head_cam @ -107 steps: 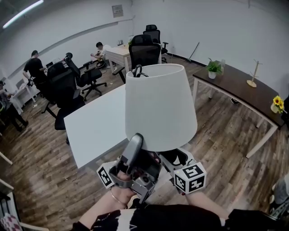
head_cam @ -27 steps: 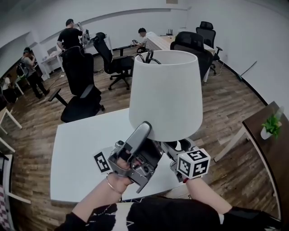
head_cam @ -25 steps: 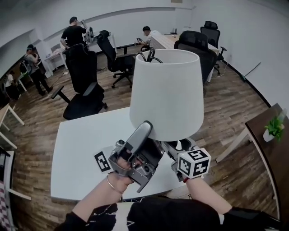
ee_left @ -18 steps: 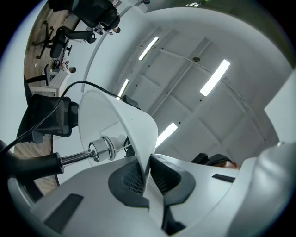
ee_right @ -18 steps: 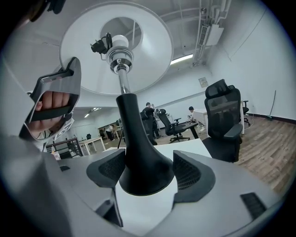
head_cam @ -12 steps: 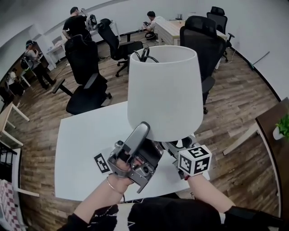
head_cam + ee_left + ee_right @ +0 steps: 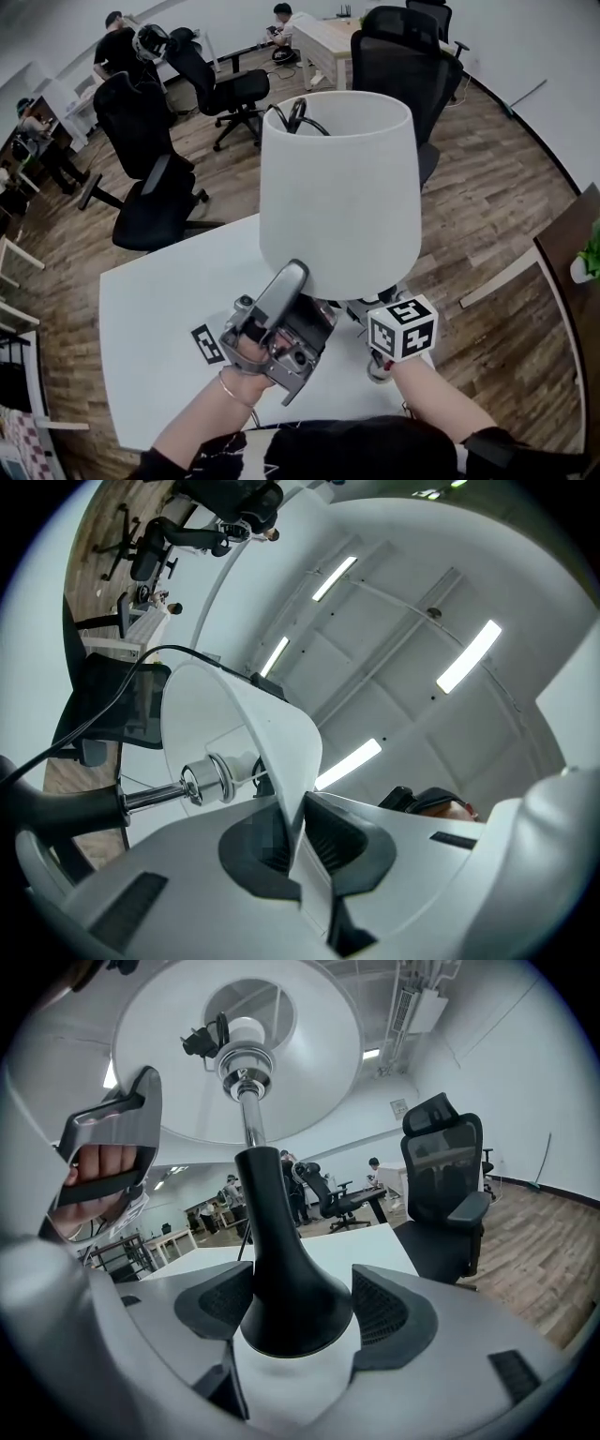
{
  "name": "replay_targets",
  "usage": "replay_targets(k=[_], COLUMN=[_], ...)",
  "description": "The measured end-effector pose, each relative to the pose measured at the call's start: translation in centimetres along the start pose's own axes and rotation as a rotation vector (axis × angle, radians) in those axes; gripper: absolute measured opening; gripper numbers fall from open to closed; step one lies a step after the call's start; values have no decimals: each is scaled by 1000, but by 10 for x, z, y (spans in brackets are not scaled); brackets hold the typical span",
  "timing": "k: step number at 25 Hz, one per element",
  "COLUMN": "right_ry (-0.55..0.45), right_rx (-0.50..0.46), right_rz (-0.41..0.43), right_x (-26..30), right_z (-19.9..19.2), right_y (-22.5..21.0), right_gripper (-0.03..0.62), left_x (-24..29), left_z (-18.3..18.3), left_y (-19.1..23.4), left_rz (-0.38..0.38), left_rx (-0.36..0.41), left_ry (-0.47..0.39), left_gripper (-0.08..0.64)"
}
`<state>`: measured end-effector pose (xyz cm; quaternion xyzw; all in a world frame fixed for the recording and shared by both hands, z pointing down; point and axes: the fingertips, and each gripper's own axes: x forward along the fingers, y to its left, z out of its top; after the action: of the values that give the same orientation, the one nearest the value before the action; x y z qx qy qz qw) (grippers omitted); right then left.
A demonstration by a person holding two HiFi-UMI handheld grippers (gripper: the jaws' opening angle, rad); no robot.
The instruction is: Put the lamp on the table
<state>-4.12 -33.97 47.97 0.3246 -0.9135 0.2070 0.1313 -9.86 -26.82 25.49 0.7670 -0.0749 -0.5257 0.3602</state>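
The white table (image 7: 150, 309) fills the lower left of the head view. We hold the lamp (image 7: 337, 187) mid-frame over it. Our left gripper (image 7: 298, 841) pinches the edge of the shade (image 7: 272, 742). Our right gripper (image 7: 298, 1309) seems clamped on the black base (image 7: 286, 1279).

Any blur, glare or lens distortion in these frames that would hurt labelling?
Head view: evenly lit and sharp, fisheye bows the edges of the white table, lampshade hides the middle. Left gripper view: ceiling light strips glare white, corners black. Right gripper view: no blur, black lamp base looms large, corners black.
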Motion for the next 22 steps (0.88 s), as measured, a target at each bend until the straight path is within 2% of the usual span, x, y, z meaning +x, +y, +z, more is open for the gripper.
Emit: replay_targets(k=[11,22], right_ry=[67,89], right_rx=[39,76], right_rz=[-59,-72], right_x=[29,29], right_z=[-28,-43], right_y=[-48,-68], right_gripper=[342,342], left_x=[-10,-7], left_z=[21,6], left_y=[70,96], left_rz=[22,68], left_rx=[-86,-98], left_ry=[-77,-36], left_gripper=[14,14])
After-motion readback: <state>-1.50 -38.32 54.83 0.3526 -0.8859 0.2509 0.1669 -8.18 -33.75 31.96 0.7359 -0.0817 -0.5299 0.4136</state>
